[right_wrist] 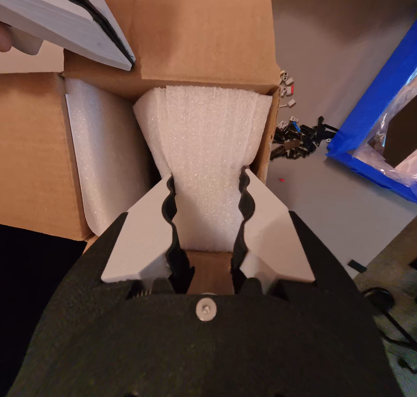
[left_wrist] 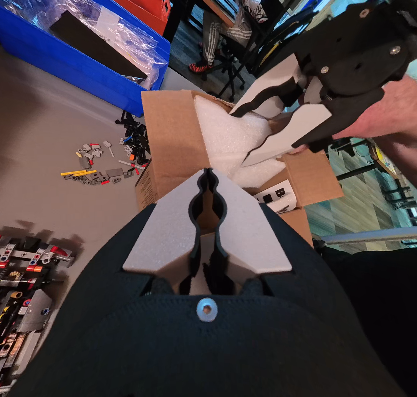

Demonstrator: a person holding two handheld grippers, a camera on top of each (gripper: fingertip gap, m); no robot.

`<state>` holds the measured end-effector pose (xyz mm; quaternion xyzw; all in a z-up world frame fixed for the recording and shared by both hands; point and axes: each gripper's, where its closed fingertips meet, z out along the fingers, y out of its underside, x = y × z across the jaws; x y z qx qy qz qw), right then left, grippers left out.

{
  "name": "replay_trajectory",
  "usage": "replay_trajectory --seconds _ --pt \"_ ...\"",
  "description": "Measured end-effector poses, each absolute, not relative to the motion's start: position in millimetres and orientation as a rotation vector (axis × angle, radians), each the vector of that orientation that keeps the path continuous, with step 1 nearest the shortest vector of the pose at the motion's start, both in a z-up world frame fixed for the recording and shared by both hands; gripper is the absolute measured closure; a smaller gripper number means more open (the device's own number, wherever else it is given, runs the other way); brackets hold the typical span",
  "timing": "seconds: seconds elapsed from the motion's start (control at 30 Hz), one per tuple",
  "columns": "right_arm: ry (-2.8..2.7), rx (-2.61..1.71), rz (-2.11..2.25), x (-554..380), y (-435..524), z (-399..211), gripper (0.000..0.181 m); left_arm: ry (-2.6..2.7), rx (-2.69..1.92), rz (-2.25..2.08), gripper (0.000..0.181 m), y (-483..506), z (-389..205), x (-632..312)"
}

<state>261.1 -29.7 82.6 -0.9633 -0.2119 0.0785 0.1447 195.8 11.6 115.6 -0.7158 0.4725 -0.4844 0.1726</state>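
An open cardboard box (right_wrist: 203, 36) stands on the grey table and holds white foam padding. My right gripper (right_wrist: 207, 174) reaches into the box, and its jaws press both sides of a folded white foam sheet (right_wrist: 207, 138), which narrows between them. A second foam piece (right_wrist: 106, 149) lines the box's left side. In the left wrist view the right gripper (left_wrist: 240, 135) comes in from the upper right, around the foam (left_wrist: 225, 133). My left gripper (left_wrist: 208, 170) is shut with nothing in it, just above the box's near flap (left_wrist: 173, 138). It also shows in the right wrist view (right_wrist: 132, 64), top left.
A blue bin (left_wrist: 67, 54) with plastic bags and an orange bin (left_wrist: 140, 2) stand at the table's far side. Loose toy brick parts (left_wrist: 101, 165) and a black parts pile (left_wrist: 137, 138) lie beside the box. A built brick model (left_wrist: 22, 284) sits near left. A seated person (left_wrist: 225, 25) is beyond.
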Motion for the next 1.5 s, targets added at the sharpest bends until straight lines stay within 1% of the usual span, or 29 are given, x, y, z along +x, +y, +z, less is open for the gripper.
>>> replay_trajectory --seconds 0.33,0.4,0.5,0.63,0.67,0.7,0.77,0.8,0.83,0.87,1.07,1.13,1.23,1.37,1.47,1.5 --pt "-0.604 -2.763 0.356 263.8 -28.8 85.9 0.128 1.36 -2.009 -1.334 0.181 9.5 117.1 197.3" --pt "-0.677 -2.761 0.304 262.7 -31.5 86.2 0.123 1.365 -2.018 -1.333 0.179 7.5 117.9 196.8" --pt "-0.717 -2.761 0.289 257.5 -35.3 93.8 0.115 1.392 -2.017 -1.295 0.181 7.3 116.6 193.0" --pt "-0.748 -2.713 0.262 250.2 -35.6 114.4 0.11 1.333 -2.0 -1.32 0.177 11.0 128.6 187.5" --pt "-0.752 -2.71 0.243 249.5 -35.2 114.6 0.107 1.307 -1.998 -1.341 0.172 12.7 133.9 185.1" --pt "-0.756 -2.725 0.21 251.4 -35.6 110.9 0.1 1.298 -2.007 -1.33 0.17 15.6 134.8 182.0" --pt "-0.75 -2.749 0.208 250.1 -36.5 102.1 0.094 1.29 -2.008 -1.303 0.169 23.6 134.9 175.8" --pt "-0.755 -2.755 0.196 250.0 -35.8 97.1 0.094 1.277 -2.012 -1.32 0.168 27.2 135.3 173.1" --pt "-0.778 -2.744 0.129 253.4 -32.9 93.6 0.102 1.269 -2.028 -1.336 0.168 30.2 133.5 171.0" --pt "-0.796 -2.744 0.091 254.6 -31.7 89.9 0.101 1.264 -2.035 -1.351 0.167 32.2 132.2 169.8" --pt "-0.823 -2.755 0.035 258.1 -23.7 80.7 0.114 1.218 -2.037 -1.465 0.164 30.6 132.7 172.1" --pt "-0.816 -2.75 0.046 258.9 -24.2 83.2 0.112 1.189 -2.027 -1.492 0.164 30.2 133.8 170.6" --pt "-0.784 -2.707 0.07 254.9 -30.4 91.6 0.102 1.058 -2.014 -1.552 0.163 43.1 140.9 153.8" --pt "-0.623 -2.581 0.031 259.5 -35.4 135.7 0.091 1.008 -2.04 -1.66 0.159 42.6 132.6 137.2" --pt "-0.453 -2.559 0.012 272.7 -54.9 159.0 0.093 0.985 -2.032 -1.769 0.15 30.8 135.0 139.3" --pt "-0.421 -2.579 -0.001 276.1 -64.9 157.0 0.098 0.966 -2.015 -1.833 0.145 26.0 140.2 141.6"
